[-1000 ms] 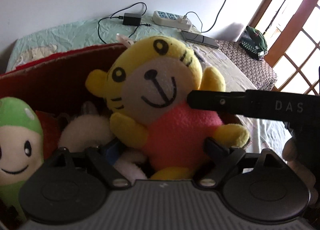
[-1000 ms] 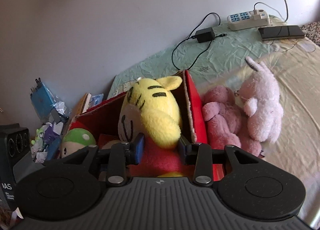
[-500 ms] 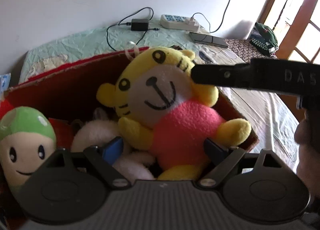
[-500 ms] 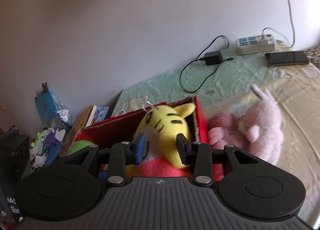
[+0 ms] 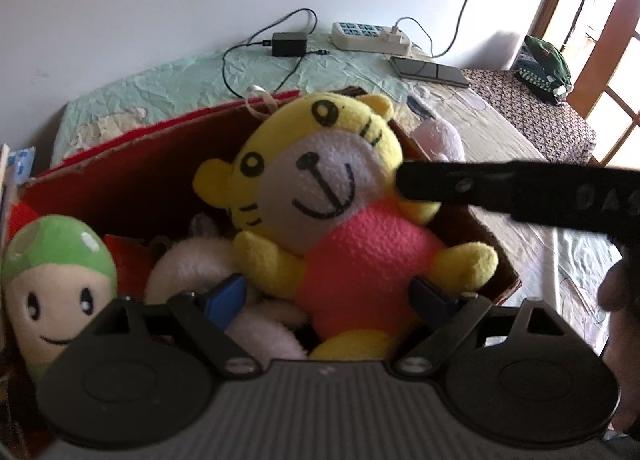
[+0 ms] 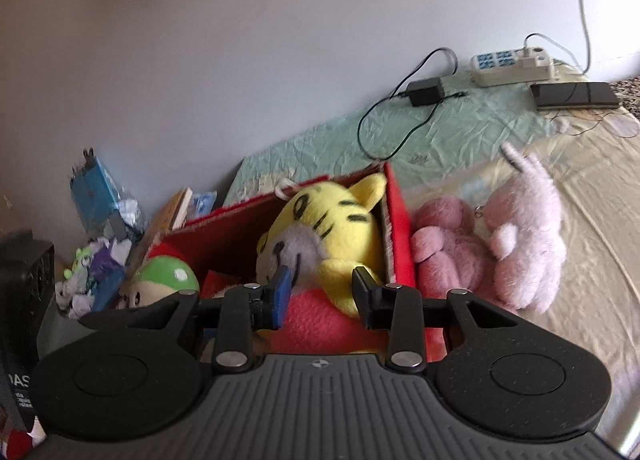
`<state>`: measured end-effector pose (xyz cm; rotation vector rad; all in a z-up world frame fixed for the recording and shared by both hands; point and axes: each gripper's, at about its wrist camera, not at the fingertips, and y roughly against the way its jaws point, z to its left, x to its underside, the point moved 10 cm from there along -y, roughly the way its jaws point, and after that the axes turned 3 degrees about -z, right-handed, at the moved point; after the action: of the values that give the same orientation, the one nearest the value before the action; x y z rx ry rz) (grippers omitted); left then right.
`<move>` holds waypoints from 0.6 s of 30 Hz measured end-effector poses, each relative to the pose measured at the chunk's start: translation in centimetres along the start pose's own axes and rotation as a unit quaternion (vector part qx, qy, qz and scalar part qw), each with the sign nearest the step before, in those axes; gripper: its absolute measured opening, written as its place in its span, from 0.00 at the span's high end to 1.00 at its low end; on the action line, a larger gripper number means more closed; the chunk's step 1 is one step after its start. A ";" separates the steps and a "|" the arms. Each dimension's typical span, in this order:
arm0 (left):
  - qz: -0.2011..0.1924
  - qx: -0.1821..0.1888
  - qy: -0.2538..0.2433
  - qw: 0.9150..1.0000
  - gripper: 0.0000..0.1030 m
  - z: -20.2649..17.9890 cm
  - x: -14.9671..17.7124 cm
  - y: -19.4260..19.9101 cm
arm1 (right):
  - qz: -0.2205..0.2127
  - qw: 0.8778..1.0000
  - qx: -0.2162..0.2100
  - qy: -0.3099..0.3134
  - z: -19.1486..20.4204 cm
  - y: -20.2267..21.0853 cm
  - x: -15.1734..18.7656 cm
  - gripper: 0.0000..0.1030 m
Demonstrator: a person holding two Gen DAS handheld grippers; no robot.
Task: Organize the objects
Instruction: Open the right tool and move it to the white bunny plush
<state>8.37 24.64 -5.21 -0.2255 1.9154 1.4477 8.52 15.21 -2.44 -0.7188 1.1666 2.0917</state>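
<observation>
Black jaws on your right gripper (image 6: 320, 292) are closing in on the yellow tiger toy (image 5: 340, 216): they are standing narrow, with the toy's arm and shoulder between them, and the pads look to be pressing into the plush, so I am judging that you are holding it there. Your left gripper (image 5: 328, 296) is standing wide around the tiger's pink belly, its blue pads beside the body without clearly squeezing it, so I am reading it as only bracketing the toy.

You are keeping the tiger upright inside the red box (image 5: 132, 148), its head above the rim and its back towards the right wall. Beside it, you are already storing a green-capped doll (image 5: 56, 272) at the left end and a pale plush (image 5: 188, 268) low in the middle, so part of the sorting is looking done.

Outside the box, just beyond its right wall, two pink plush toys (image 6: 496, 244) are lying on the bed sheet (image 6: 580, 188); those are looking like what is left. Further back, a power strip (image 6: 512, 66), a charger (image 6: 426, 90) and a phone (image 6: 574, 94) are sitting near the wall. By my reckoning you are somewhere past the middle, with the tiger nearly settled and the pink pair waiting.
</observation>
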 end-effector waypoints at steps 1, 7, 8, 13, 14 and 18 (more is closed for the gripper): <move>-0.003 -0.002 0.002 1.000 0.12 0.0 -0.1 0.3 | -0.004 1.000 0.001 -0.005 -0.3 0.4 -0.2 0.64; -0.023 -0.019 0.010 1.000 0.07 -0.4 -0.9 1.8 | -0.028 0.999 0.022 -0.024 -2.9 2.6 -0.9 0.64; -0.025 -0.021 0.010 0.999 0.07 -0.6 -1.0 1.9 | -0.031 0.999 0.025 -0.024 -3.2 2.9 -0.9 0.64; -0.031 -0.032 0.011 0.999 0.07 -1.9 -1.4 2.4 | -0.039 0.999 0.029 -0.025 -5.1 4.0 -1.2 0.64; -0.034 -0.036 0.012 0.999 0.07 -2.4 -1.6 2.5 | -0.041 0.998 0.035 -0.019 -5.6 4.2 -1.3 0.64; -0.053 -0.039 0.014 0.998 0.07 -4.3 -2.4 3.6 | -0.037 0.998 0.055 0.007 -8.0 4.2 -1.4 0.63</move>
<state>6.37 21.42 -0.46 -0.3807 1.8425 1.4558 7.58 6.19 -2.89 -0.7160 1.2343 1.9482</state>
